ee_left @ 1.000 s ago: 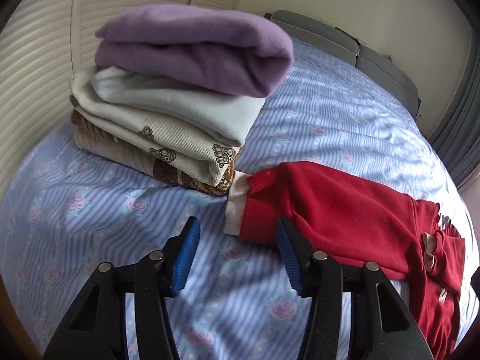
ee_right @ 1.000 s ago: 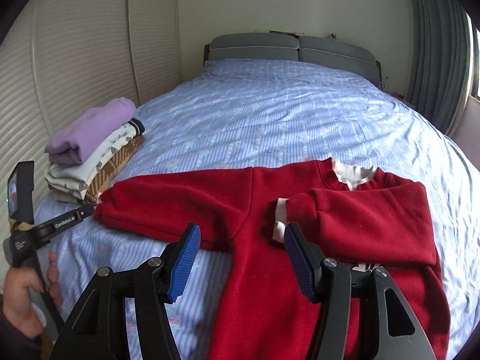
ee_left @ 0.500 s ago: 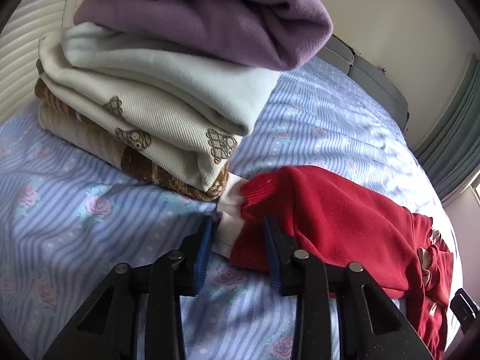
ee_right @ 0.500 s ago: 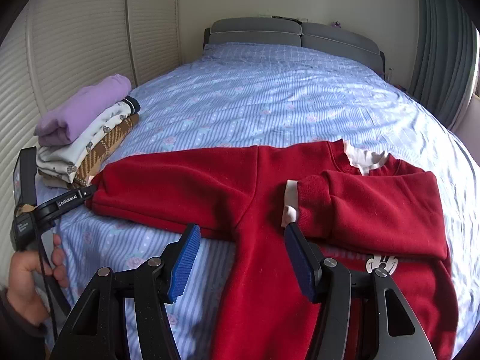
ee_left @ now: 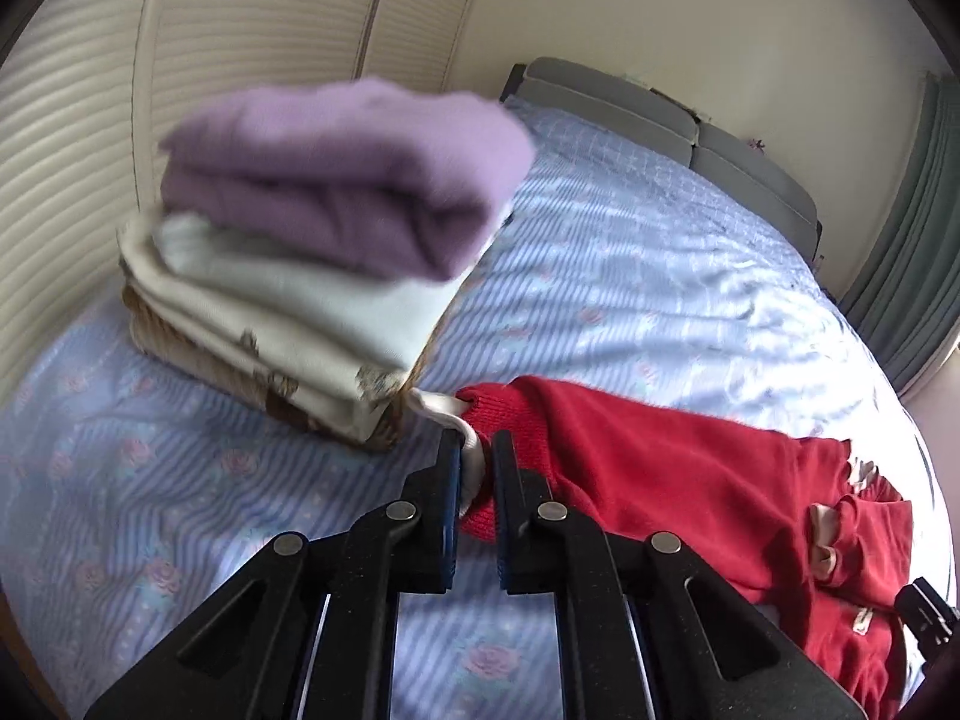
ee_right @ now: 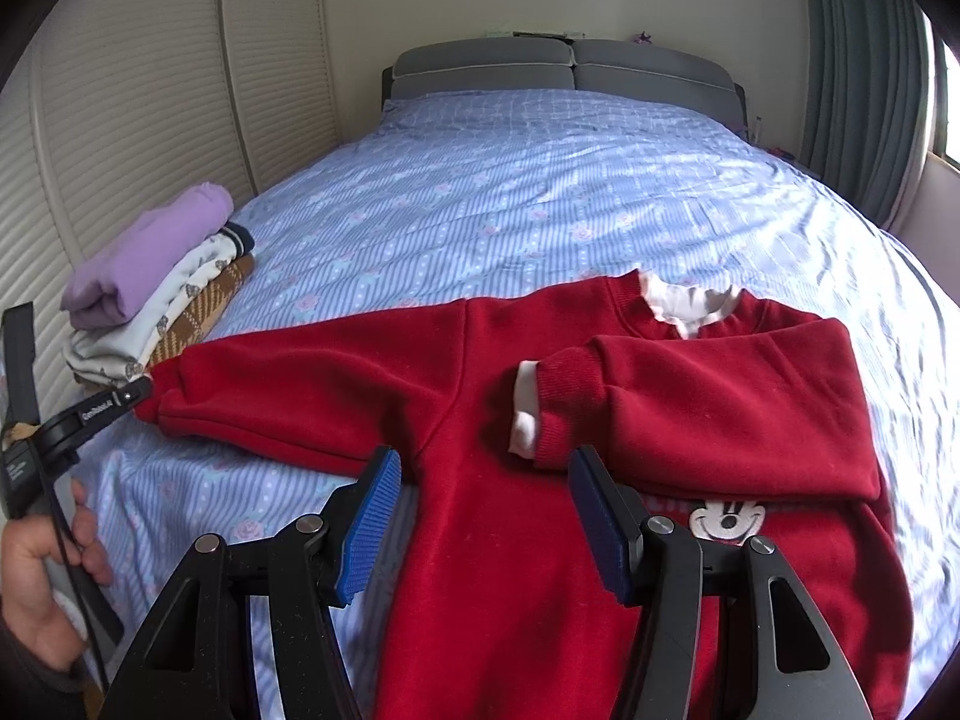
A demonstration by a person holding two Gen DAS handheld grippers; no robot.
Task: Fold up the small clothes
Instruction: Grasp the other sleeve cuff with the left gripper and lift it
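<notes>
your left gripper [ee_left: 477,468] is pinched narrow on the cuff [ee_left: 474,456] of the red sweatshirt [ee_right: 540,420], its black fingers [ee_left: 447,480] closed against the white inner lining and the ribbed red knit at the very end of the outstretched sleeve. that sleeve [ee_right: 312,384] runs flat and straight across the bed toward the stack of folded clothes [ee_right: 156,294], and the cuff lies just beside the stack's lower corner.

the sweatshirt is thick, fleecy cotton, deep red, spread chest up on the bedsheet [ee_right: 540,192]. its other sleeve [ee_right: 708,402] is already folded across the chest, ribbed cuff and white lining pointing inward. a white frilled collar [ee_right: 690,300] shows at the neck, and a cartoon mouse face patch [ee_right: 726,519] peeks out under the folded sleeve.

your right gripper [ee_right: 486,516] hangs wide apart above the lower body of the garment, touching nothing; its blue pads [ee_right: 372,516] are finely ridged rubber, and the red fabric fills the space below them.

the sheet is thin, slightly wrinkled cotton in pale blue stripes with small pink roses. the stack holds a soft lilac knit on top, cream pieces with little bear prints in the middle, and a brown checked piece at the bottom. a grey padded headboard [ee_right: 564,72] closes the far end of the bed.
</notes>
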